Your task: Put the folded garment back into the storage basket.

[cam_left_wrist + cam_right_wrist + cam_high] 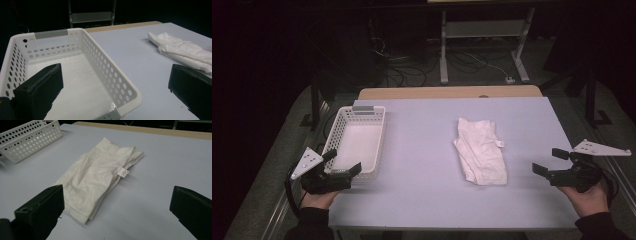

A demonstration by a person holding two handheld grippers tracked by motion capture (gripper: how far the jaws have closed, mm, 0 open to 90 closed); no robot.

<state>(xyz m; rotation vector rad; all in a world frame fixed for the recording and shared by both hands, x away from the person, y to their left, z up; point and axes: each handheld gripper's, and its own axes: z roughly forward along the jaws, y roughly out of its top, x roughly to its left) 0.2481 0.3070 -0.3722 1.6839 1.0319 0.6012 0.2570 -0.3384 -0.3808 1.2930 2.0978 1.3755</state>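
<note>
Gaping wide and empty, left tongs (343, 162) by basket (343, 131), right tongs (546, 161) near folded cloth (479, 150).

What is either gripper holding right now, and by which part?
Nothing. The left gripper is open over the basket's near end; the right gripper is open, apart from the folded cloth.

White basket (356, 141): perforated plastic, glossy, w/ grey handle strips. Folded garment (480, 150): white cloth, creased, matt, small label sewn on. Table cover (422, 190): smooth matt pale sheet over wood-look tabletop (447, 92). Gripper jaws: matt black plastic.
</note>
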